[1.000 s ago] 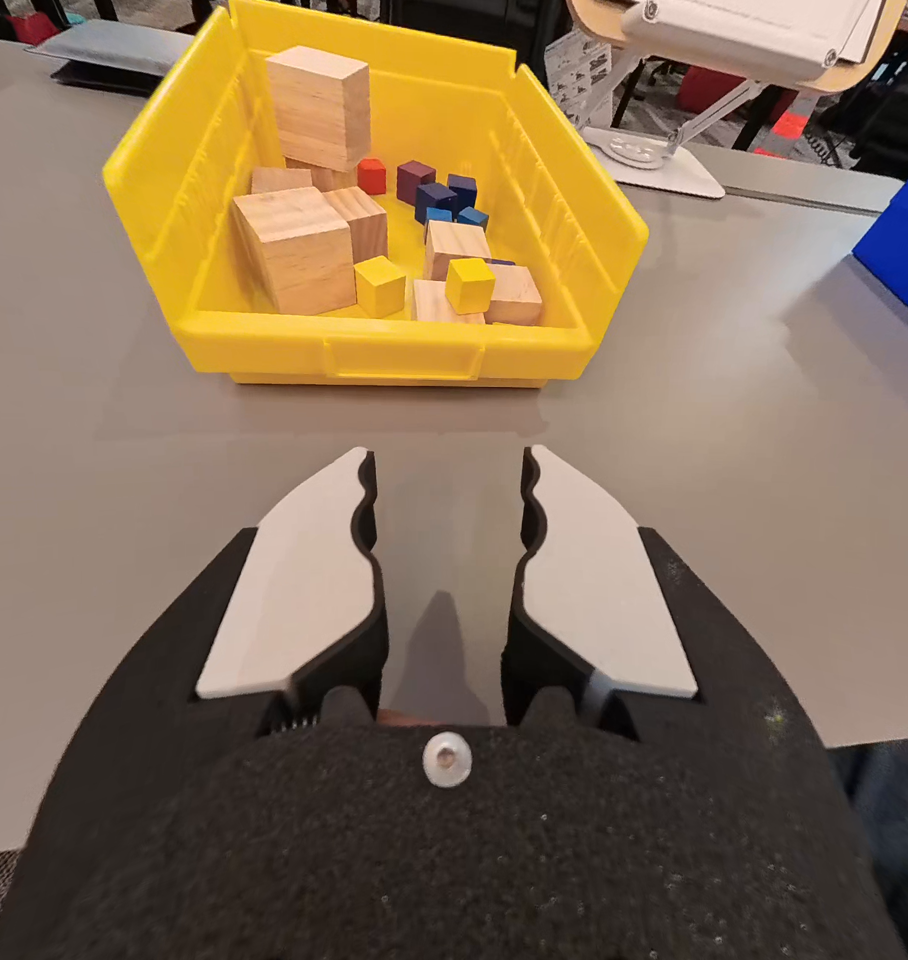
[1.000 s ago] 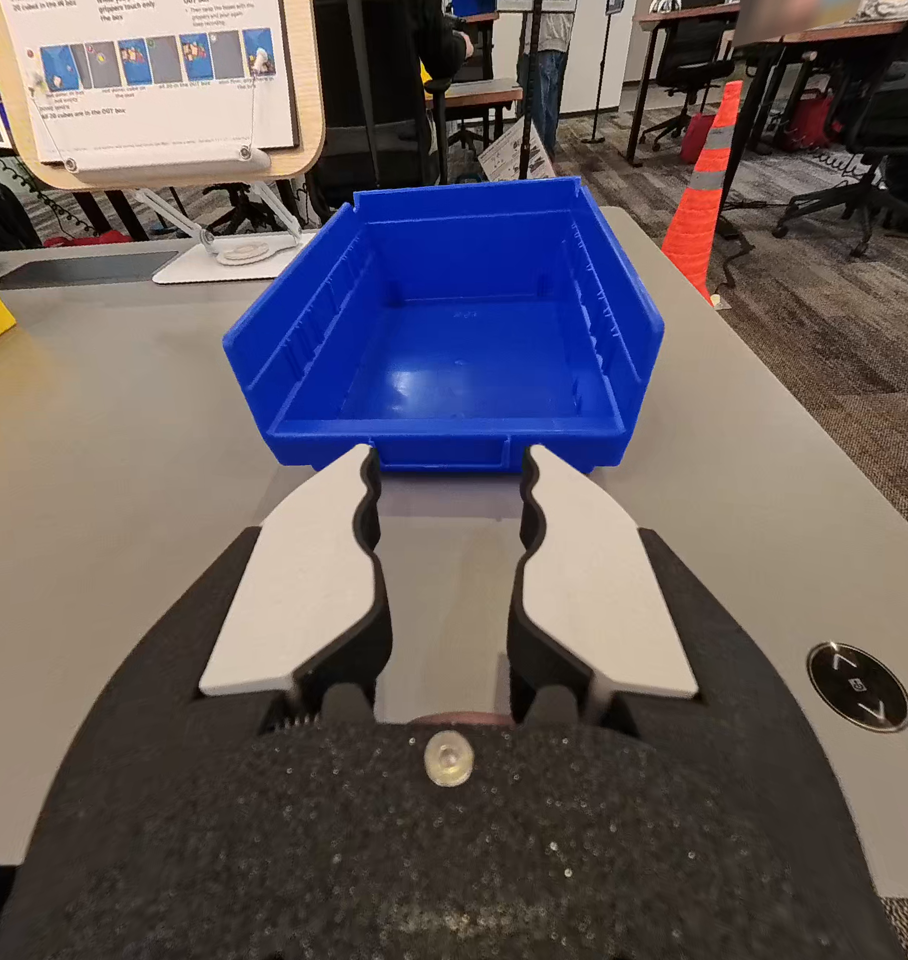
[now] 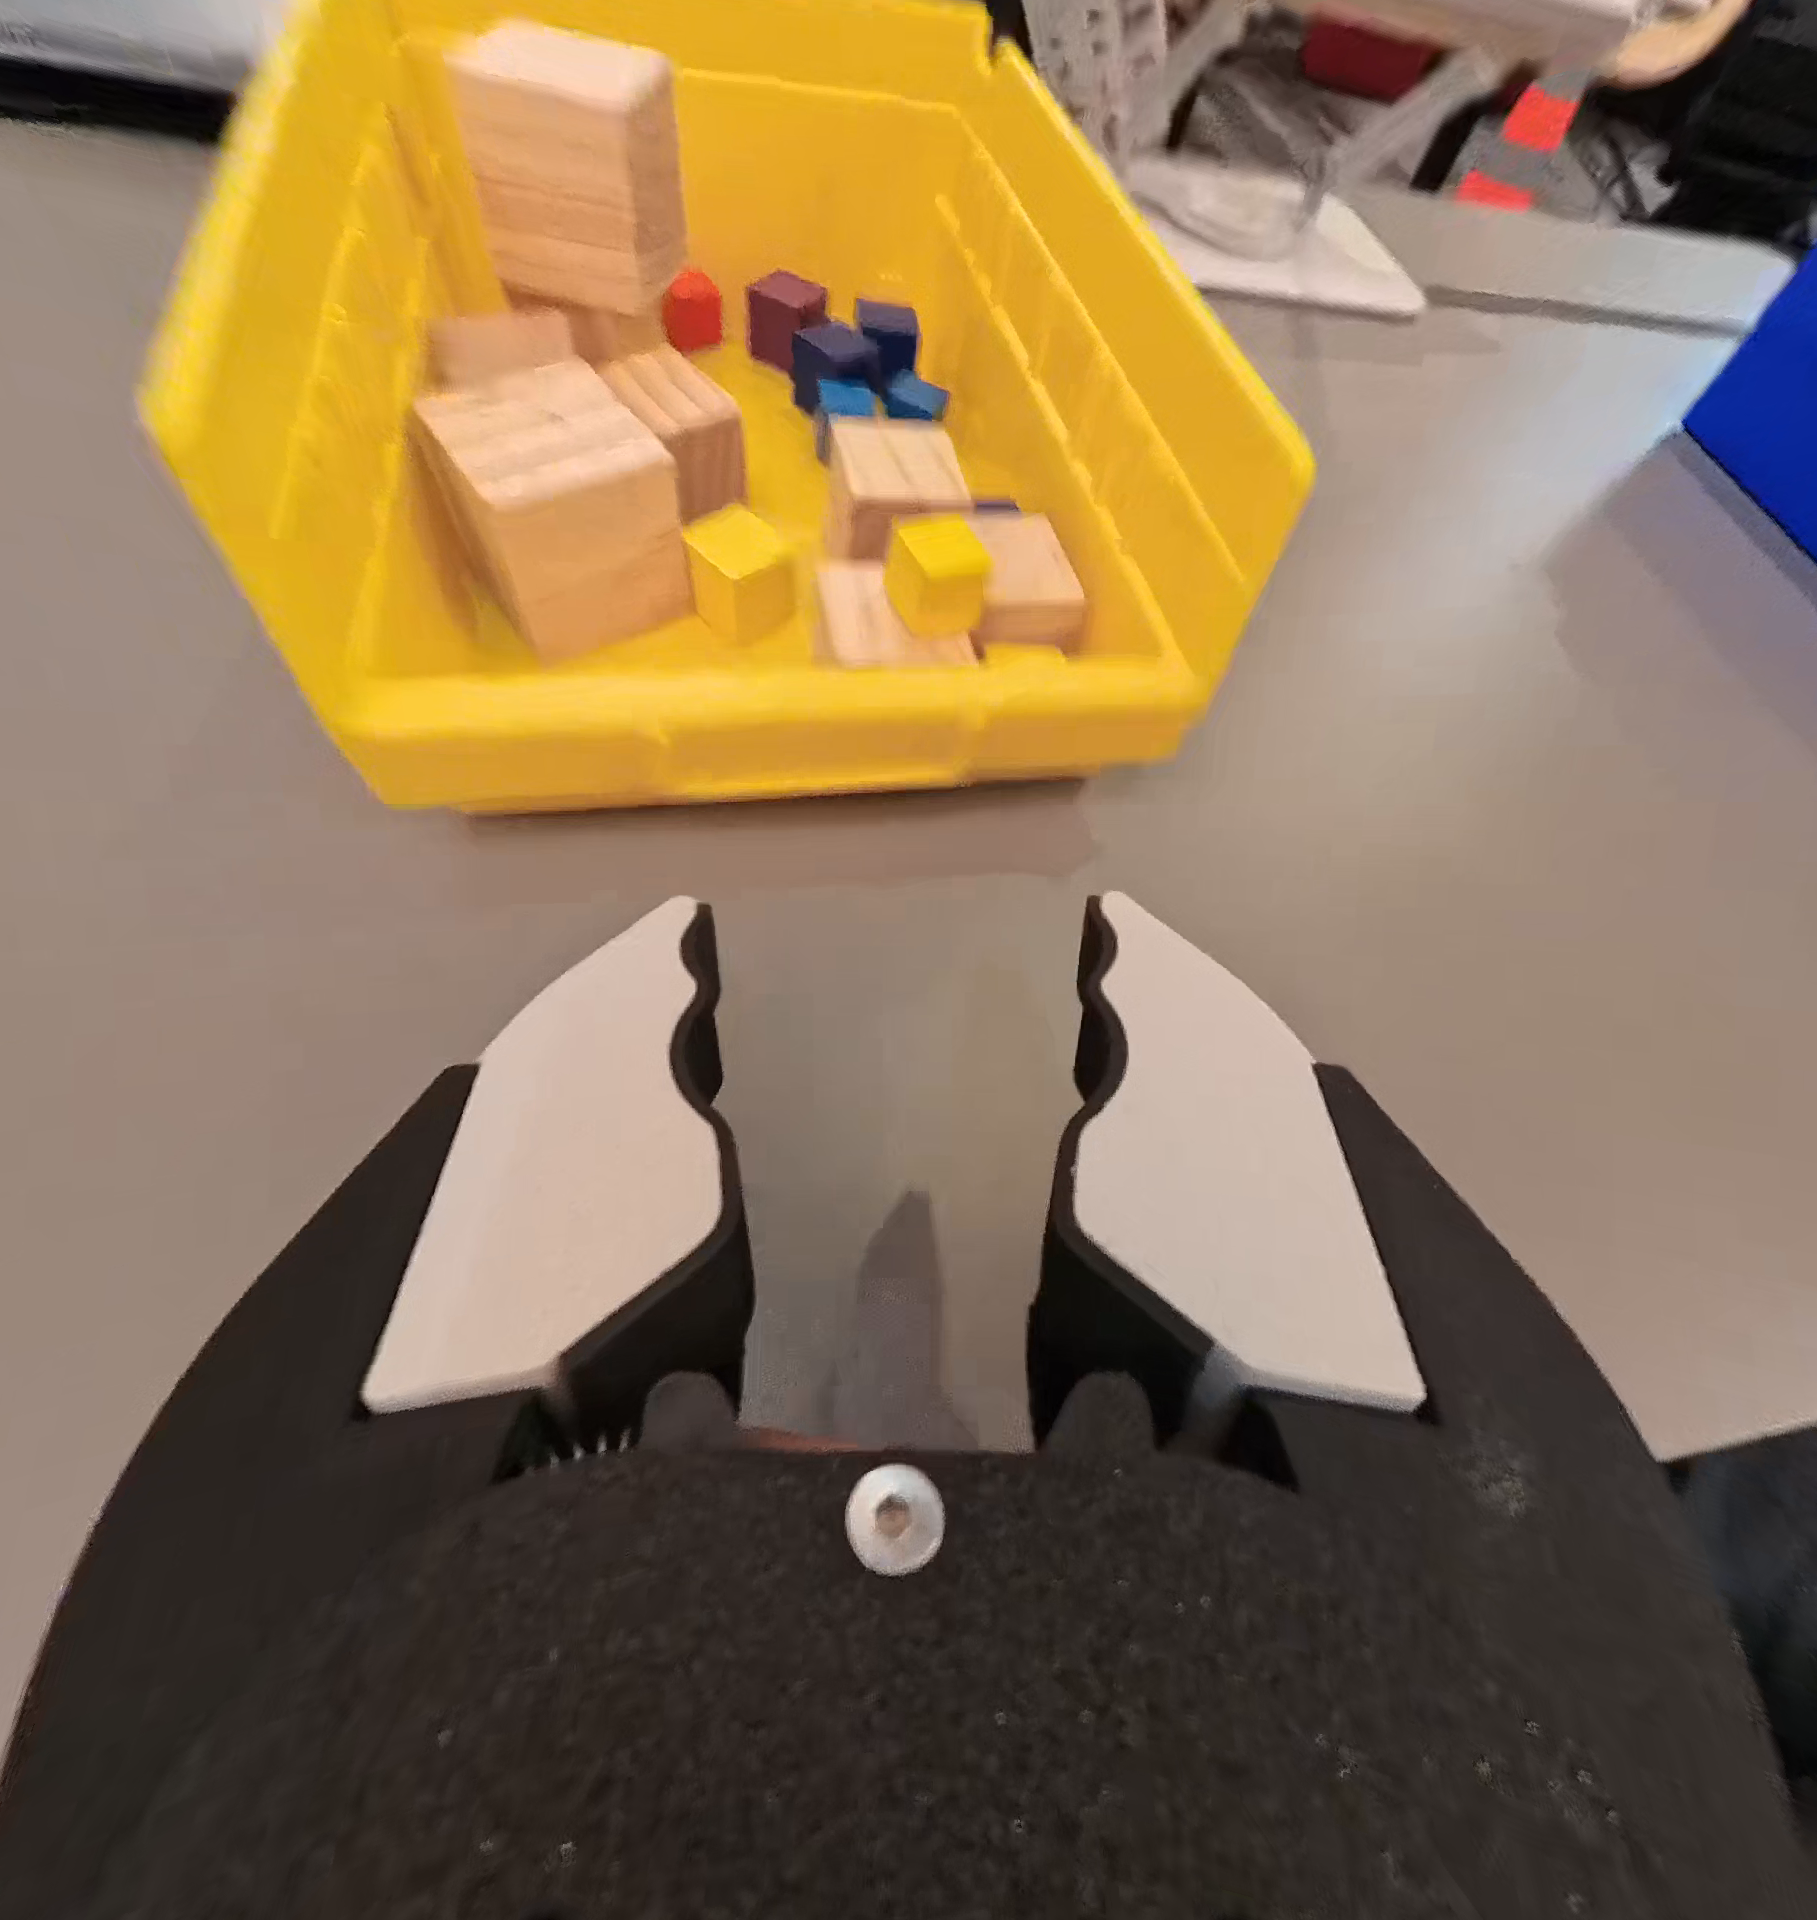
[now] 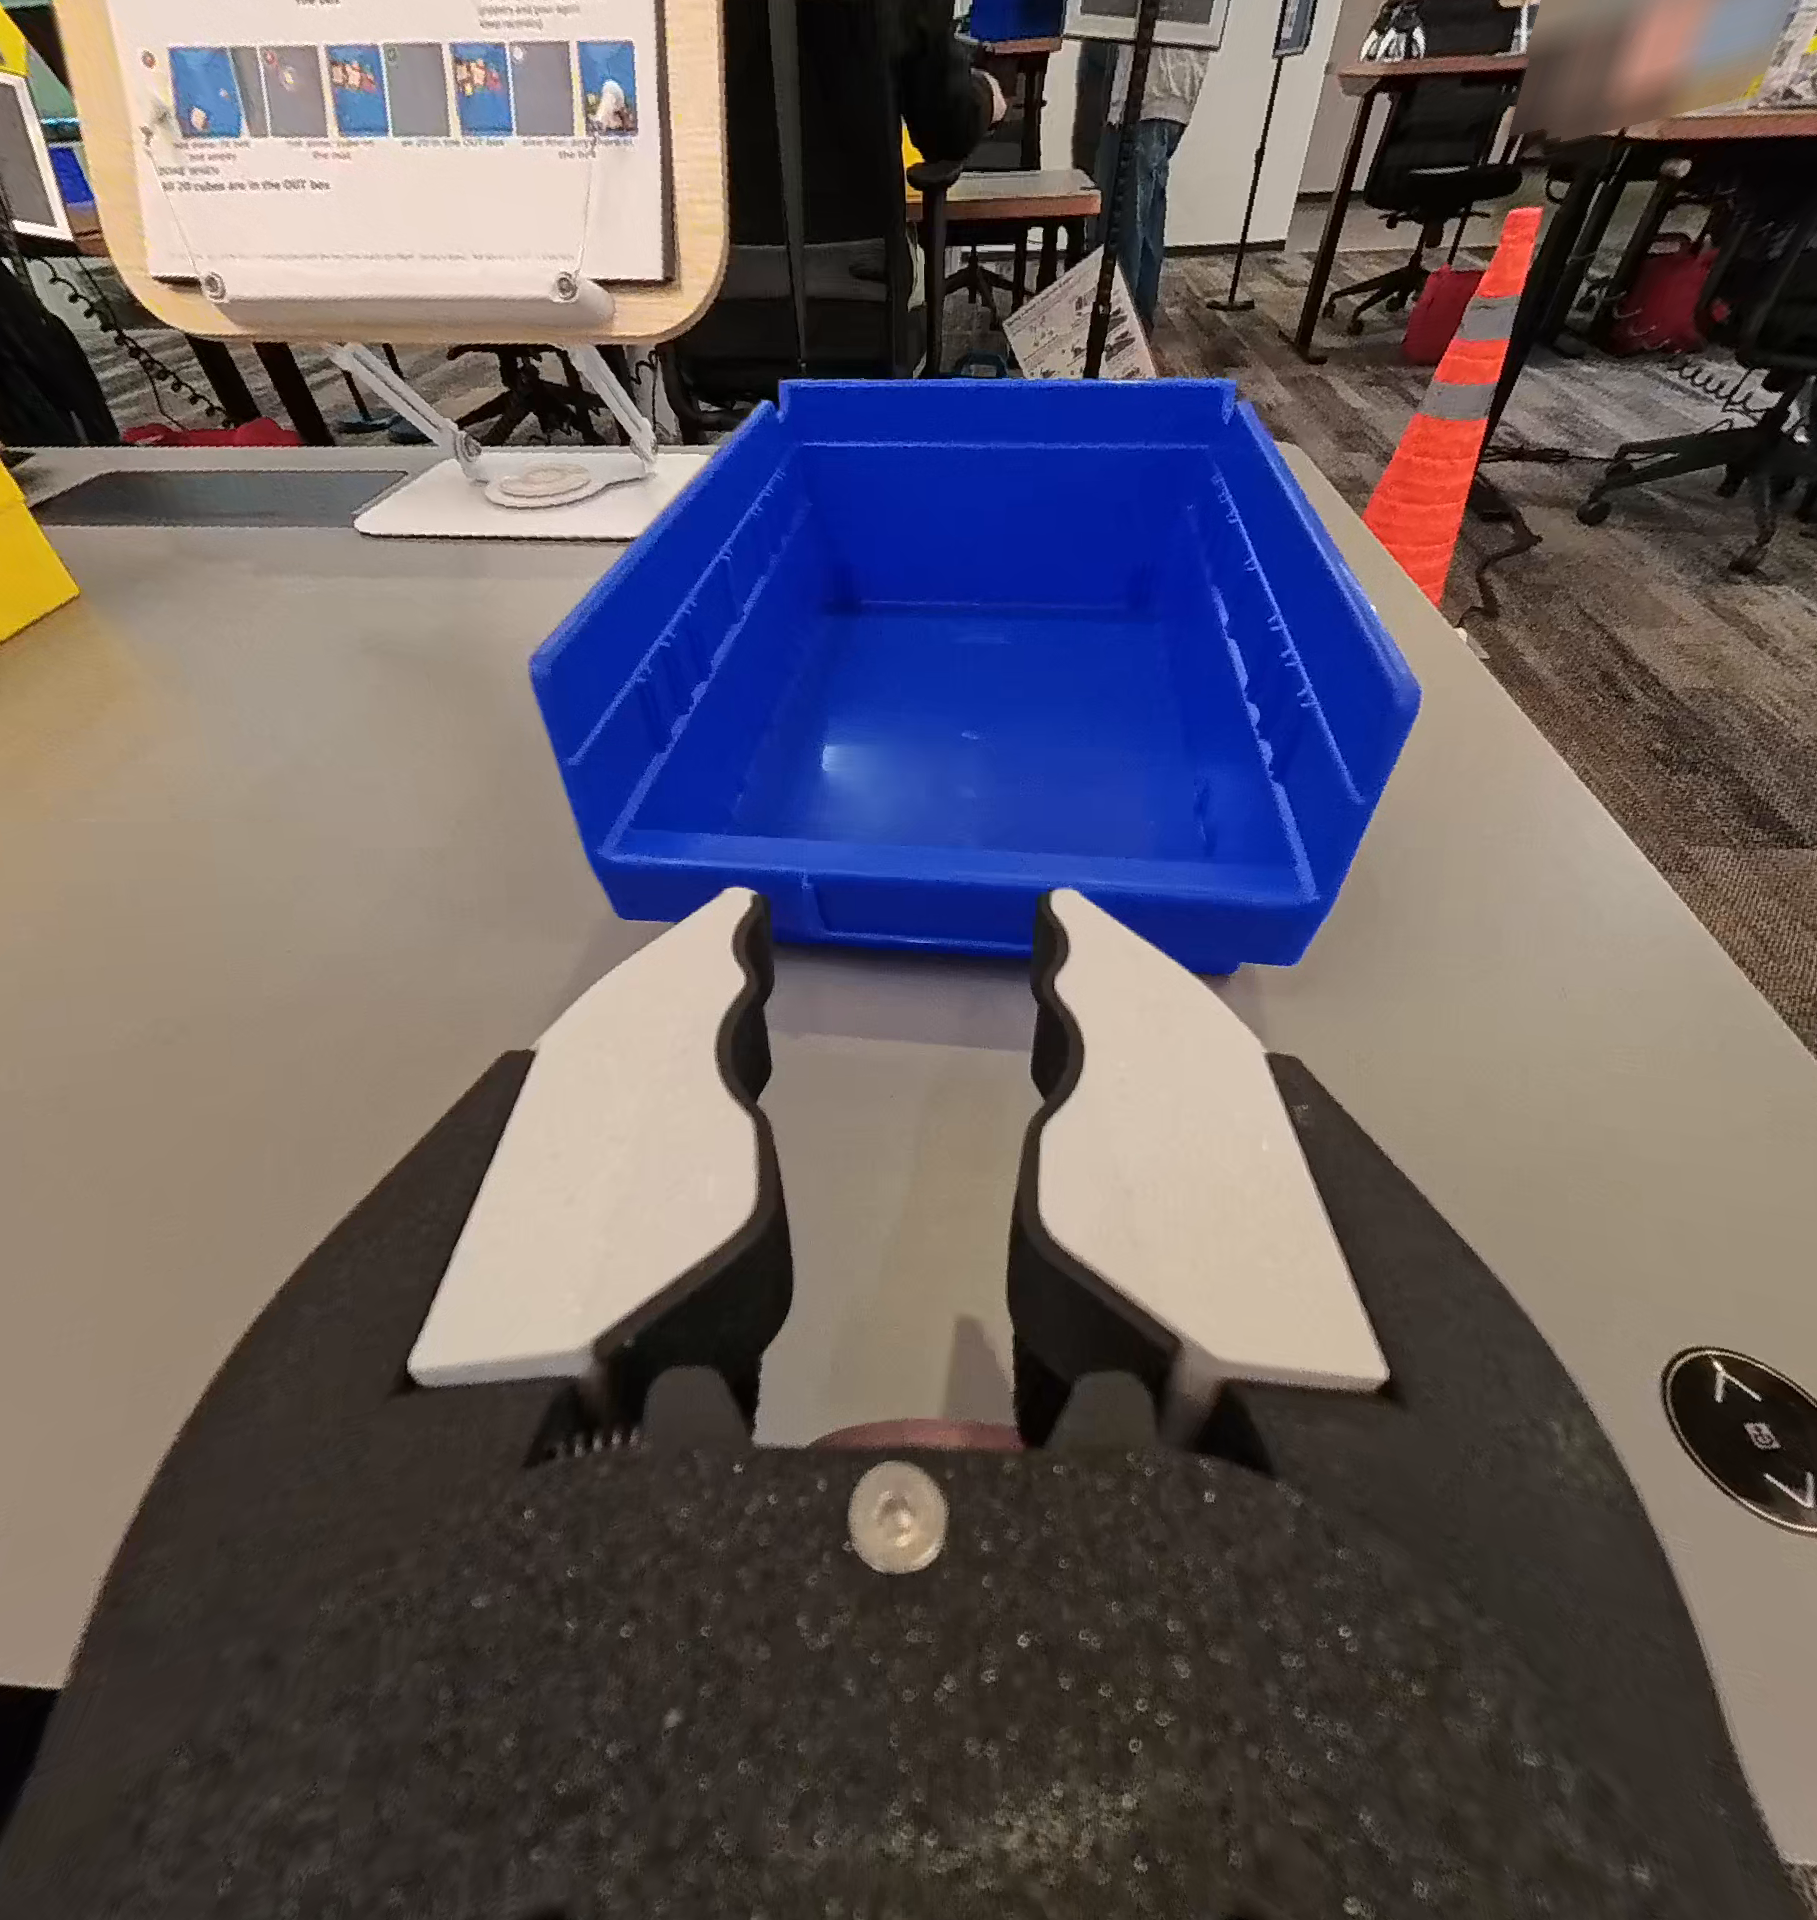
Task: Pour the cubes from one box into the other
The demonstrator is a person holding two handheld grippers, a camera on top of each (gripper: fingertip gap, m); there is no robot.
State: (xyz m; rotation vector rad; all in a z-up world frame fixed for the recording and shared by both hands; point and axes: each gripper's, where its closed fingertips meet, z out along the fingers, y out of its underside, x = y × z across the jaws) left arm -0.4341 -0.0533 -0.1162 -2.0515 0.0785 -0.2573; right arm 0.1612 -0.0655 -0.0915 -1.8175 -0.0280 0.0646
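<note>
Jaws spread wide and holding nothing, the left gripper (image 3: 899,914) hangs over the grey table (image 3: 156,935), short of the yellow box (image 3: 779,727) and not touching it. That box holds the cubes (image 3: 561,530), plain wood with small red, blue and yellow ones. Further right, the right gripper (image 4: 899,909) is likewise parted and bare, its fingertips (image 4: 738,914) just before the blue box (image 4: 987,914), whose floor is bare.

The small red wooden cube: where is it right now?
In the left wrist view, the small red wooden cube lies inside the yellow plastic bin, toward its back, between the tall stacked pale wooden block and the dark purple cube.
</note>
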